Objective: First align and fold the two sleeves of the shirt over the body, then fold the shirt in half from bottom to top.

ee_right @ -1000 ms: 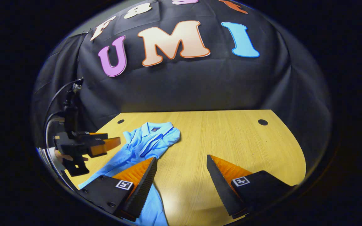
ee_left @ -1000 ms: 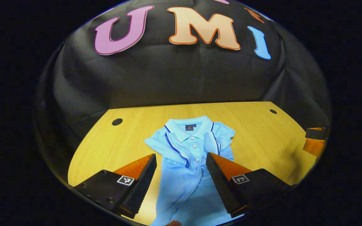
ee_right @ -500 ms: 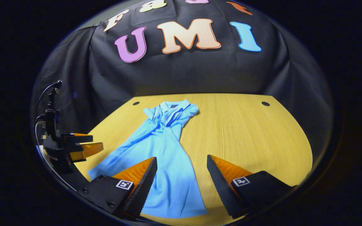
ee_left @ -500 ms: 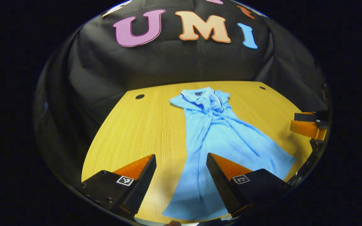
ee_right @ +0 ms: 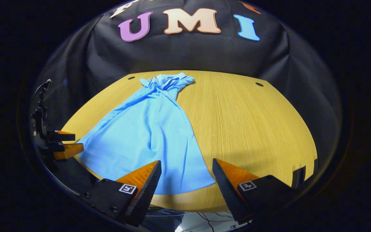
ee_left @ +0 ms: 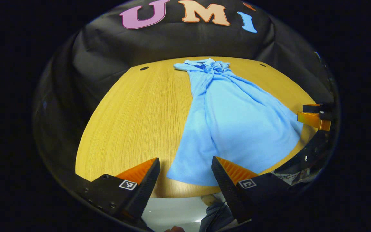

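A light blue polo shirt (ee_left: 233,119) lies lengthwise on the wooden table (ee_left: 140,116), collar at the far end, both sleeves gathered over the chest, hem spread wide toward the near edge. My left gripper (ee_left: 185,175) hangs open just above the hem's left corner, nothing between its fingers. In the right gripper view the same shirt (ee_right: 147,129) fans out, and my right gripper (ee_right: 185,177) stands open over the hem's right corner. The left gripper (ee_right: 64,143) appears at that view's left edge; the right gripper (ee_left: 314,116) appears at the left gripper view's right edge.
The table has a curved near edge (ee_right: 188,203) and small round cable holes at its far corners (ee_left: 144,68) (ee_right: 259,84). Bare wood lies on either side of the shirt. Cables and a pale floor (ee_left: 172,212) show below the table's edge.
Both grippers have pulled back from the collar end to the near edge of the table. The shirt's body and hem now lie in full view, spread toward me.
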The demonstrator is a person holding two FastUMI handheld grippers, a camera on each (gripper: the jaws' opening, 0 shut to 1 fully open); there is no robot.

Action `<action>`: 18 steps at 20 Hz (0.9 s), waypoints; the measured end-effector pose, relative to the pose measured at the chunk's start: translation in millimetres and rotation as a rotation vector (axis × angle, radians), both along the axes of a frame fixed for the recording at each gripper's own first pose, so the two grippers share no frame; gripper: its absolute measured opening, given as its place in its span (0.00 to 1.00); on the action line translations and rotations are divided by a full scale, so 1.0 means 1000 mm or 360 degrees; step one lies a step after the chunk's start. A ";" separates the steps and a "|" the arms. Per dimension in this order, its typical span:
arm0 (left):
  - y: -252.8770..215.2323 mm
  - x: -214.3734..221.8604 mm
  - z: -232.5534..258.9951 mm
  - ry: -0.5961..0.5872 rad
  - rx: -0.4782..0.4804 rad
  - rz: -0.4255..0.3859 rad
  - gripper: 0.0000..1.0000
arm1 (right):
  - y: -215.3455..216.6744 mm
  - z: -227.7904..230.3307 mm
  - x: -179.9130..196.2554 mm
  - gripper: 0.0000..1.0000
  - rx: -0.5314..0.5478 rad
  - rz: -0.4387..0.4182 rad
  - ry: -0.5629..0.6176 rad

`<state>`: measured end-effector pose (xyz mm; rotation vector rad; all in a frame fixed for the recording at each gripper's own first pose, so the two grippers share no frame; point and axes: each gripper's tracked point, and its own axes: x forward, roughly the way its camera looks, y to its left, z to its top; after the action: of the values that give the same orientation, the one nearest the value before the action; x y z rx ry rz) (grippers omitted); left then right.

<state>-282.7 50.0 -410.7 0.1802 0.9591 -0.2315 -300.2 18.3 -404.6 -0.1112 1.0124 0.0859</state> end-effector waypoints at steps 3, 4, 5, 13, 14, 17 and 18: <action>-0.010 -0.009 -0.002 -0.0016 -0.0038 -0.0001 0.96 | -0.007 -0.014 -0.018 0.94 -0.0024 -0.0032 0.0071; -0.014 -0.010 -0.002 -0.0027 -0.0053 -0.0005 0.94 | -0.006 -0.019 -0.022 0.99 -0.0024 -0.0035 0.0100; -0.018 -0.010 -0.002 -0.0031 -0.0079 -0.0008 0.94 | -0.002 -0.025 -0.029 0.99 -0.0025 -0.0032 0.0141; -0.023 -0.015 -0.005 0.0010 -0.0109 0.0008 0.97 | -0.002 -0.025 -0.025 0.98 -0.0009 -0.0064 0.0145; -0.024 -0.014 -0.004 0.0007 -0.0110 0.0000 0.97 | -0.002 -0.027 -0.026 0.93 -0.0012 -0.0060 0.0171; -0.029 -0.013 -0.006 0.0009 -0.0117 -0.0012 0.95 | 0.006 -0.026 -0.022 0.94 -0.0002 -0.0058 0.0149; -0.030 -0.011 -0.006 0.0002 -0.0121 -0.0019 0.93 | 0.012 -0.030 -0.022 0.92 -0.0003 -0.0018 0.0165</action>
<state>-293.9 20.3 -416.2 0.1158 0.9492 -0.2784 -321.9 30.3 -434.1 -0.1036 1.1162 0.0812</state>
